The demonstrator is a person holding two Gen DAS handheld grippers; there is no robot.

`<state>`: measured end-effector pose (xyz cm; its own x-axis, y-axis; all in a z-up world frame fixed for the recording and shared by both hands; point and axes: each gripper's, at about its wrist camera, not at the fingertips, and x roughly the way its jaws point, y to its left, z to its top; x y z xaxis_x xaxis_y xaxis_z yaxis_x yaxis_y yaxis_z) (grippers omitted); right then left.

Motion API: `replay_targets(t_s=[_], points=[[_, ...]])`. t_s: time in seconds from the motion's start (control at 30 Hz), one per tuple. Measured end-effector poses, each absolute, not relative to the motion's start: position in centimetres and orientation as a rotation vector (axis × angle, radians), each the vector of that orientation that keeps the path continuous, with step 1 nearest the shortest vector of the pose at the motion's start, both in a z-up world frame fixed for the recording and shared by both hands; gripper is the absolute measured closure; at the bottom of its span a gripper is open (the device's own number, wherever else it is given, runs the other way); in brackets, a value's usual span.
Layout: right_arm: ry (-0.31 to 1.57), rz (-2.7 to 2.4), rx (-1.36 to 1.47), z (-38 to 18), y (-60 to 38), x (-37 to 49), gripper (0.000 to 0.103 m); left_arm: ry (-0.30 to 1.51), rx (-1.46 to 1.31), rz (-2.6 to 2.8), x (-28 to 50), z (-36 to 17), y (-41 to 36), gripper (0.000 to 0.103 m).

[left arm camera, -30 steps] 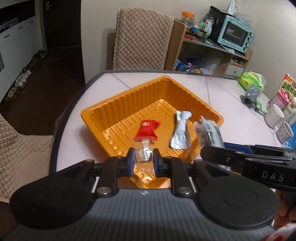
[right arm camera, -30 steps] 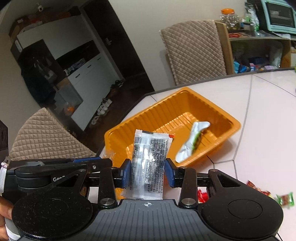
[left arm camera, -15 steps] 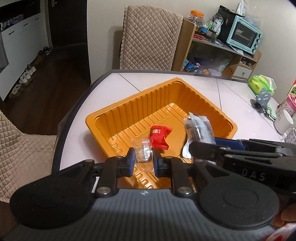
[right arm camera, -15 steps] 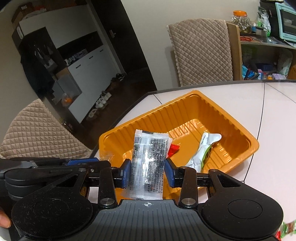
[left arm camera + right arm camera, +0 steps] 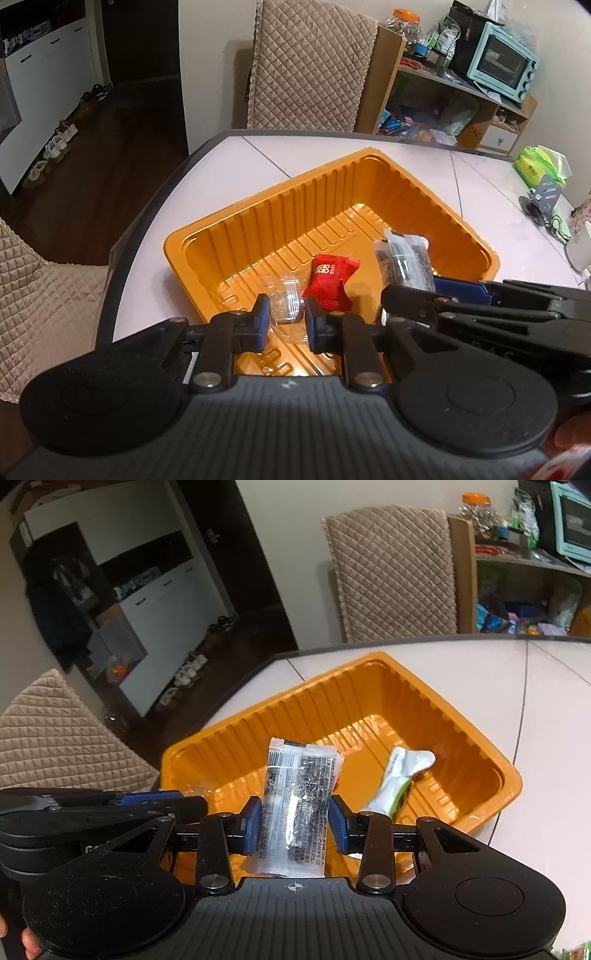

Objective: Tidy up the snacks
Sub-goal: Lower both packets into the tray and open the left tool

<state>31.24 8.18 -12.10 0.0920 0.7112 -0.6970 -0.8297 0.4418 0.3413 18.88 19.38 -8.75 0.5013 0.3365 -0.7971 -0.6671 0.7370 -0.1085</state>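
Observation:
An orange ribbed tray sits on the white table. My left gripper is shut on a small clear candy wrapper, held over the tray's near corner. A red snack packet lies in the tray just beyond it. My right gripper is shut on a clear packet with black print, upright above the tray's near side. A white and green packet lies on the tray floor to its right. Each gripper shows at the edge of the other's view.
Quilted beige chairs stand at the far side and at the left of the table. A shelf with a teal oven is behind. A green tissue pack, a cup and loose snacks lie to the right.
Both grippers have moved forward and down over the tray with their packets still held. The tray looks larger and nearer in both views.

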Motion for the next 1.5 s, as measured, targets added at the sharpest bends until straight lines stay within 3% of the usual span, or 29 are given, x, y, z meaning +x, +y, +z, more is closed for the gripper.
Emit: replay_targets(t_s=[1.1,1.3,1.5], points=[[1.01,1.061,-0.134,-13.4,8.0,32.0,0.063,0.884,-0.455,0.607,20.0,-10.4,20.1,0.085],[0.995,1.068,-0.149,-13.1,7.9,31.8,0.063,0.861,-0.45,0.622,19.8,-9.9,20.0,0.069],[0.99,1.07,-0.141,-12.6,7.3,31.7,0.063,0.86,-0.446,0.622,19.6,-9.5,19.9,0.068]])
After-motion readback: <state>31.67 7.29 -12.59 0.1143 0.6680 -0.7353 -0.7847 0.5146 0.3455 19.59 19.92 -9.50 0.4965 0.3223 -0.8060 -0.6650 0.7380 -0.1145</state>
